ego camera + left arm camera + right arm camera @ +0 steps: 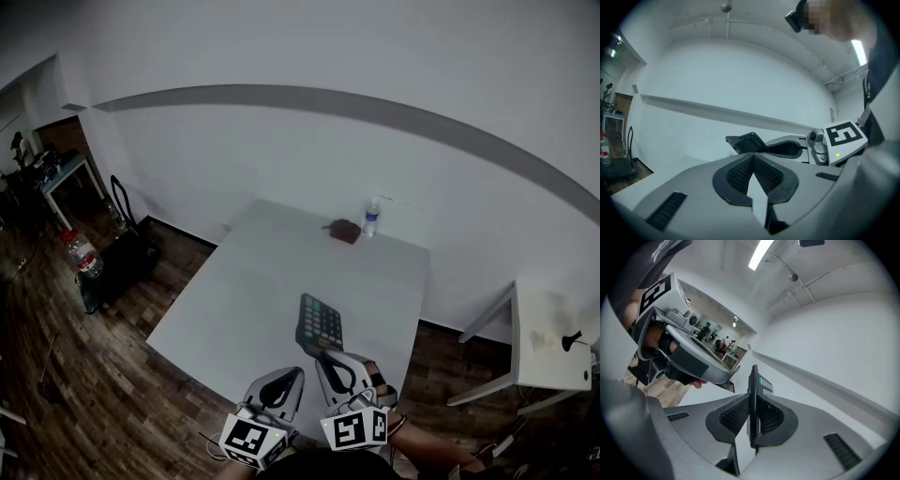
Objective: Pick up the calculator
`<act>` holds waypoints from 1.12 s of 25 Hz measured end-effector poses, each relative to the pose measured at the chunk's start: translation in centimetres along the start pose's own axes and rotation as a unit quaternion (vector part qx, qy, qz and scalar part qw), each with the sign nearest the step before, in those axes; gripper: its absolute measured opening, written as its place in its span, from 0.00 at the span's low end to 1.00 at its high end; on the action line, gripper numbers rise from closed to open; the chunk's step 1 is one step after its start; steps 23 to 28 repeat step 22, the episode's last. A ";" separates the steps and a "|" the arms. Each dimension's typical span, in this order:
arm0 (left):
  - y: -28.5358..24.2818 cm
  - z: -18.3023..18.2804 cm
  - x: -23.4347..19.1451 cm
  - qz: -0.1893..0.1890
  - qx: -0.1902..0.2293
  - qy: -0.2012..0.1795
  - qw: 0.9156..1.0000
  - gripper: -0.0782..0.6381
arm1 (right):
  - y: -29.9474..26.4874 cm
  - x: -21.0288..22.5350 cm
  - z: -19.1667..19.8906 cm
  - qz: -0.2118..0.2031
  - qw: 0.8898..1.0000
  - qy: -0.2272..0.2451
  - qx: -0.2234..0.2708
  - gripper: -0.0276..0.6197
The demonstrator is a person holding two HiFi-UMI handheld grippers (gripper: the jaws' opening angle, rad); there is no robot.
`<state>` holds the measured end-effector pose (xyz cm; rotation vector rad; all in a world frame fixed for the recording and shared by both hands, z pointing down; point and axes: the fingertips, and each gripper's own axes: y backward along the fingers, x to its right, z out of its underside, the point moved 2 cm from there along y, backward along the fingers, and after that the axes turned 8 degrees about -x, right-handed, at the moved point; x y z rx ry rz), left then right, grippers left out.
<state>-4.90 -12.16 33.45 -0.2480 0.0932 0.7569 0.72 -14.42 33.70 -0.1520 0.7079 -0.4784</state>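
Note:
A dark calculator [320, 322] with rows of keys is lifted a little above the near end of the white table [253, 281]. My right gripper [328, 357] is shut on its near edge. In the right gripper view the calculator [753, 378] stands edge-on, pinched between the two ribbed pads [733, 416] of the right gripper [753, 401]. My left gripper [289, 375] hovers just left of it, with its jaws together and nothing in them. The left gripper view shows the left gripper [753, 159] shut, and beyond it the calculator [745, 142] in the right gripper [790, 148].
At the table's far end a water bottle [371, 217] stands beside a small brown object [344, 231]. A white side table [553, 342] is at the right. On the wooden floor at the left are a large bottle [82, 258] and a black stand [127, 246].

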 end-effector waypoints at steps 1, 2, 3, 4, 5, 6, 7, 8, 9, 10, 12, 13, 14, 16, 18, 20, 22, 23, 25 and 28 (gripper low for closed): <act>0.0 0.0 0.0 -0.001 0.000 -0.001 1.000 0.12 | 0.0 0.0 -0.1 -0.001 1.000 -0.002 0.001 0.12; 0.1 0.0 -0.1 -0.003 0.000 -0.001 1.000 0.12 | 0.0 0.0 -0.2 -0.002 1.000 -0.005 0.002 0.12; 0.2 0.1 -0.2 -0.005 -0.001 -0.001 1.000 0.12 | 0.0 -0.1 -0.3 -0.003 1.000 -0.007 0.003 0.12; 0.2 0.1 -0.3 -0.006 -0.002 -0.001 1.000 0.12 | 0.0 -0.1 -0.4 -0.004 1.000 -0.008 0.004 0.12; 0.3 0.1 -0.3 -0.007 -0.002 -0.001 1.000 0.12 | 0.0 -0.2 -0.5 -0.005 1.000 -0.009 0.005 0.12; 0.5 0.1 -0.2 -0.006 -0.002 -0.001 1.000 0.12 | 0.1 -0.3 -0.6 -0.005 1.000 -0.010 0.005 0.12; 0.6 0.0 -0.1 -0.006 -0.001 -0.002 1.000 0.12 | 0.2 -0.4 -0.8 -0.006 1.000 -0.011 0.006 0.12; 0.8 -0.1 0.0 -0.006 0.000 -0.002 1.000 0.12 | 0.2 -0.5 -0.9 -0.007 1.000 -0.011 0.007 0.12; 0.8 -0.1 0.0 -0.007 0.000 -0.002 1.000 0.12 | 0.3 -0.5 -1.0 -0.008 1.000 -0.011 0.008 0.12; 0.9 -0.2 0.0 -0.007 0.001 -0.001 1.000 0.12 | 0.3 -0.5 -1.1 -0.009 1.000 -0.011 0.008 0.12; 0.9 -0.3 0.1 -0.008 0.001 -0.002 1.000 0.12 | 0.3 -0.4 -1.1 -0.009 1.000 -0.011 0.008 0.12; 0.9 -0.3 0.1 -0.008 0.001 -0.002 1.000 0.12 | 0.3 -0.4 -1.1 -0.009 1.000 -0.012 0.007 0.12; 0.9 -0.3 0.1 -0.008 0.000 -0.003 1.000 0.12 | 0.3 -0.4 -1.0 -0.010 1.000 -0.013 0.006 0.12; 0.8 -0.1 0.0 -0.009 -0.003 -0.004 1.000 0.12 | 0.3 -0.4 -0.9 -0.011 1.000 -0.013 0.004 0.12; 0.9 -0.1 -0.1 -0.009 -0.003 -0.005 1.000 0.12 | 0.3 -0.4 -0.9 -0.011 1.000 -0.012 0.004 0.12; 0.9 -0.1 -0.1 -0.009 -0.002 -0.005 1.000 0.12 | 0.3 -0.6 -0.9 -0.010 1.000 -0.010 0.004 0.12; 0.9 0.0 -0.1 -0.010 -0.001 -0.005 1.000 0.12 | 0.3 -0.7 -0.8 -0.010 1.000 -0.009 0.005 0.12; 0.9 0.0 -0.1 -0.010 -0.001 -0.005 1.000 0.12 | 0.3 -0.7 -0.8 -0.010 1.000 -0.009 0.005 0.12; 0.9 0.0 -0.1 -0.010 -0.001 -0.005 1.000 0.12 | 0.3 -0.7 -0.8 -0.010 1.000 -0.009 0.005 0.12; 0.9 0.0 -0.1 -0.010 -0.001 -0.005 1.000 0.12 | 0.3 -0.7 -0.8 -0.010 1.000 -0.009 0.005 0.12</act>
